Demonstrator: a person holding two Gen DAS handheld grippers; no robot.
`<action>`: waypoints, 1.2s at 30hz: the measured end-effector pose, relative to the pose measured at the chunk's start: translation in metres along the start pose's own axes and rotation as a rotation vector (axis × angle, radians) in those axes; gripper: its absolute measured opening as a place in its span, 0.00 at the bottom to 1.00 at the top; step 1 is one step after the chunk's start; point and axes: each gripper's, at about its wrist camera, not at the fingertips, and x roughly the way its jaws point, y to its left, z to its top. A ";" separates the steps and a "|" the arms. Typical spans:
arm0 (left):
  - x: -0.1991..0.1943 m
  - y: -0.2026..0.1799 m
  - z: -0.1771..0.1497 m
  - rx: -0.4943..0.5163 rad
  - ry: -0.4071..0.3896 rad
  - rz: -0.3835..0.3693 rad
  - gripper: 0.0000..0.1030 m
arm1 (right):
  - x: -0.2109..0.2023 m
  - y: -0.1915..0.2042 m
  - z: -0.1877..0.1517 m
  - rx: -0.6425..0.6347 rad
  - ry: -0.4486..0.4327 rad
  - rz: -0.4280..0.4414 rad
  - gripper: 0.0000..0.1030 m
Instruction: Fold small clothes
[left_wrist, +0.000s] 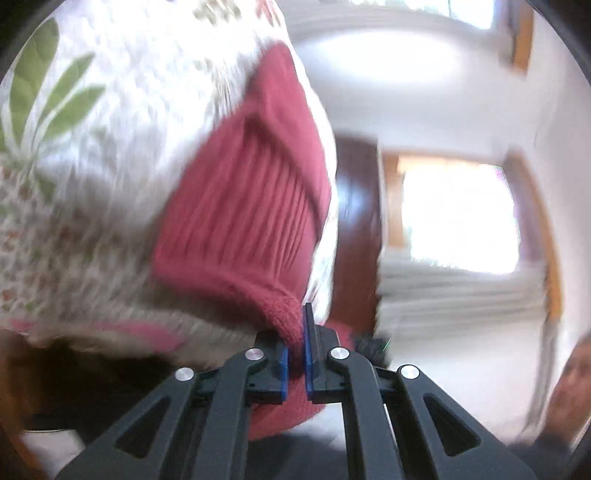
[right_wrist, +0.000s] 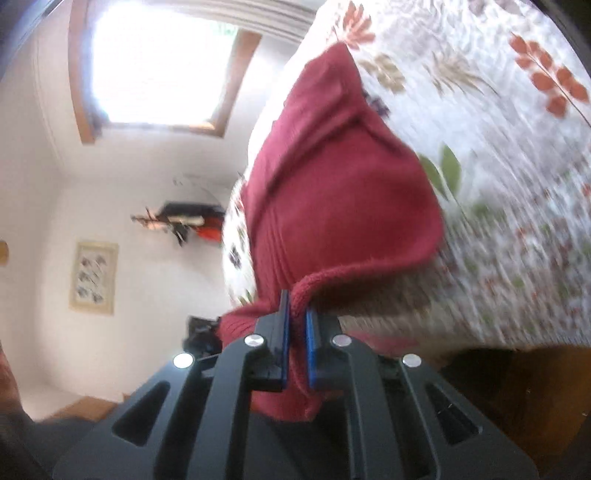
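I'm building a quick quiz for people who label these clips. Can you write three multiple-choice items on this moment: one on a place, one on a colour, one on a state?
1. Where does the knit garment hang?
A. Over the leaf-print bedspread
B. In a drawer
C. On a wall hook

2. What colour is the garment?
A. Navy
B. Dark red
C. Yellow

3. How is the garment held?
A. By neither gripper
B. By the left only
C. By both grippers

Answers:
1 A: the knit garment hangs in front of the bedspread.
2 B: its ribbed knit is dark red in both views.
3 C: the left gripper and the right gripper each pinch an edge.
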 end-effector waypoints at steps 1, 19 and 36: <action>-0.002 0.004 0.012 -0.041 -0.040 -0.022 0.06 | 0.004 -0.001 0.012 0.014 -0.015 0.001 0.06; 0.073 0.028 0.107 -0.388 -0.257 -0.033 0.46 | 0.050 -0.061 0.125 0.287 -0.044 -0.084 0.56; 0.058 -0.052 0.056 -0.253 -0.324 0.019 0.84 | 0.089 -0.012 0.048 -0.239 0.302 -0.349 0.58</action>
